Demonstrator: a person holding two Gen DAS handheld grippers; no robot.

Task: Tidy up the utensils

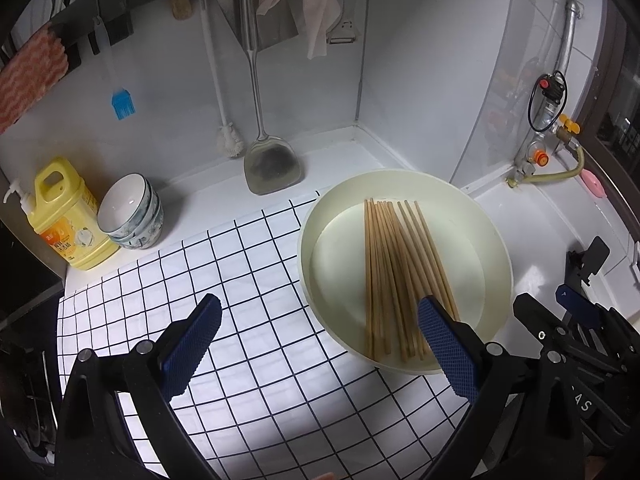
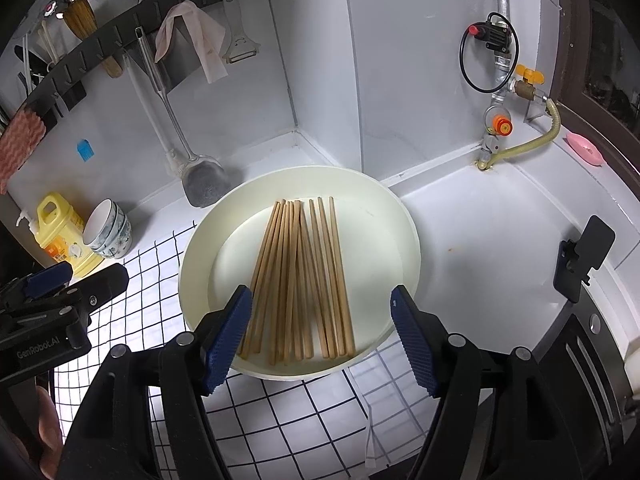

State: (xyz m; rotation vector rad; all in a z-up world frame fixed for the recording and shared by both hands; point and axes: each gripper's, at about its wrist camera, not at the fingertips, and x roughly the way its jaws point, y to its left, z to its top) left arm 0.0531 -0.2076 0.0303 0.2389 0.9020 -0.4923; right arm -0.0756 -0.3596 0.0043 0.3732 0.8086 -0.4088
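Well, from the left wrist, the left tongs (image 1: 320, 332) hang spread and empty beside the bowl (image 1: 320, 216) where the chopsticks (image 1: 396, 276) lie fanned; closing carelessly could knock its rim. From the right wrist, the right tongs (image 2: 322, 332) gape over loose sticks, so a pinch might scatter some onto the worktop (image 2: 480, 240).

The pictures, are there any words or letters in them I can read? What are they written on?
"GenRobot.AI": on the black body of the left gripper, seen from the right wrist view.
"AS": white letters on the black body of the right gripper, seen from the left wrist view; the rest is cut off.
Label on the yellow detergent bottle: too small and blurred to read.
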